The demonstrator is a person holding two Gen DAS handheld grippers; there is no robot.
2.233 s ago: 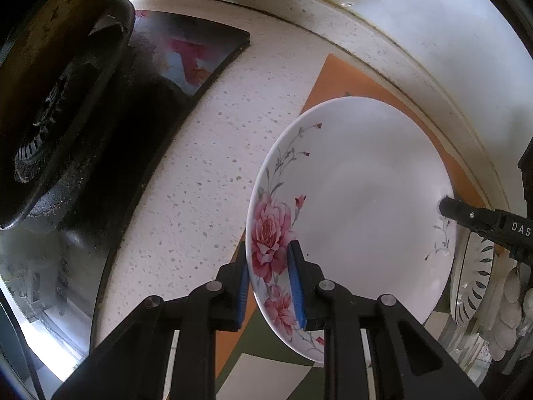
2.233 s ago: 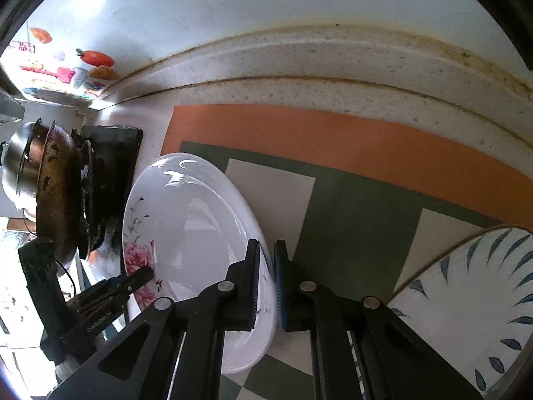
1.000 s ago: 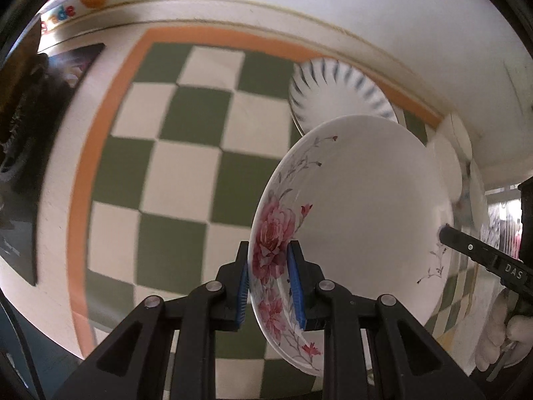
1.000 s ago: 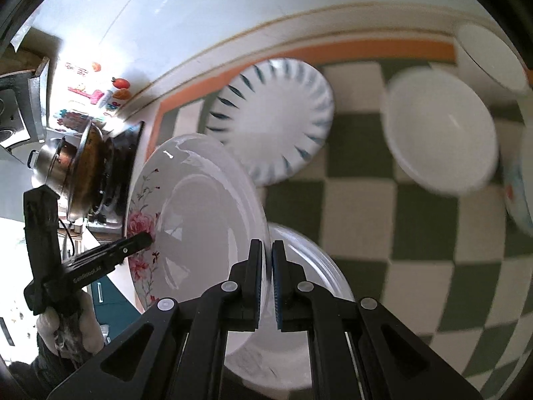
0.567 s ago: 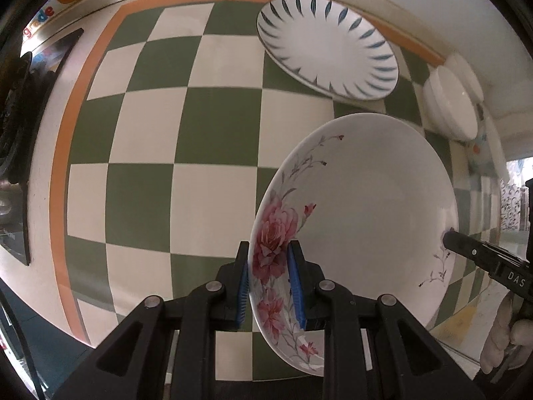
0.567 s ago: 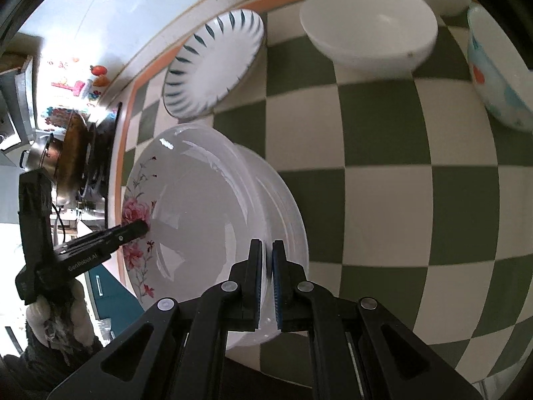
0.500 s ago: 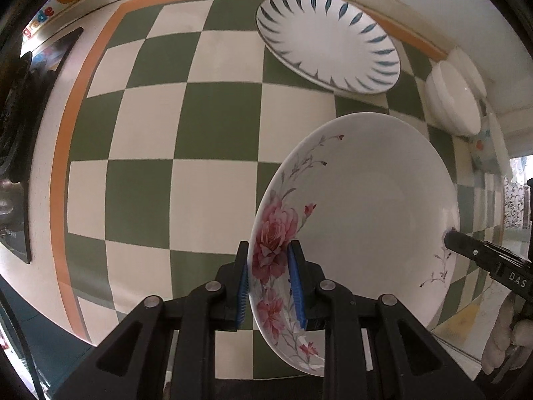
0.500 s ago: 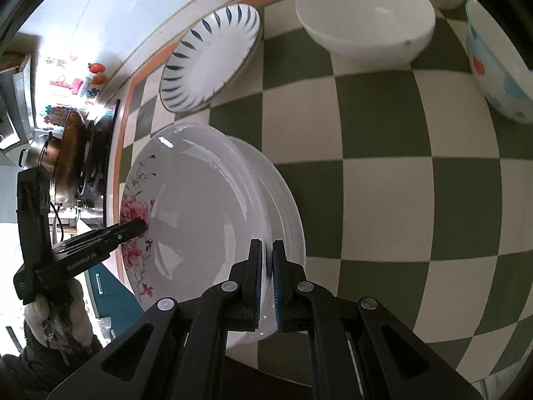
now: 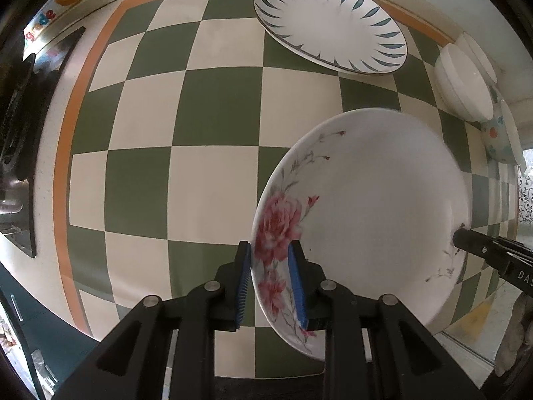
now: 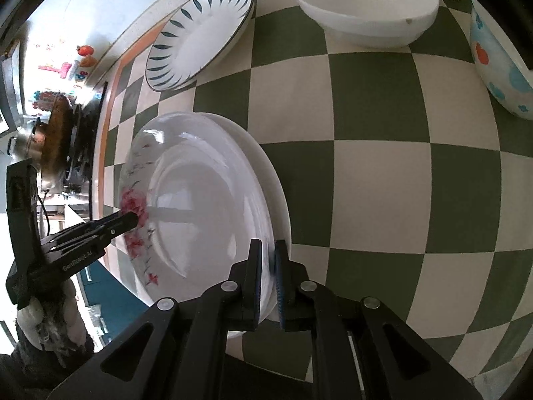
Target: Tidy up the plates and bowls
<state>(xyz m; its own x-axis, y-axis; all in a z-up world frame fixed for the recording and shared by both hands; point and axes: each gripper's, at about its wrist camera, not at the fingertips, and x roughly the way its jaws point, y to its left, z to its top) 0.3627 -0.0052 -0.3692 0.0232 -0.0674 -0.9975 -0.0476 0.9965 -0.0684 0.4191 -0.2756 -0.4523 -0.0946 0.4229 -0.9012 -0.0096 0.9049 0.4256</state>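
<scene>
Both grippers hold one white plate with pink flowers [image 9: 373,206] above the green-and-cream checkered mat. My left gripper [image 9: 269,283] is shut on its flowered rim. My right gripper [image 10: 268,280] is shut on the opposite rim and shows at the right edge of the left wrist view [image 9: 483,253]. In the right wrist view the flowered plate [image 10: 200,213] hangs tilted just over a plain white plate [image 10: 269,180] lying on the mat; whether they touch I cannot tell. My left gripper also shows there [image 10: 133,221].
A white plate with dark leaf marks [image 9: 329,23] lies at the back of the mat. A white bowl [image 10: 366,3] and a bowl with blue and orange flowers [image 10: 499,60] stand at the right. A stove with a pan [image 10: 56,126] stands left of the mat.
Both grippers have carried the flowered plate from beside the stove rightward over the mat and lowered it toward the plain white plate. Both stay shut on its rim.
</scene>
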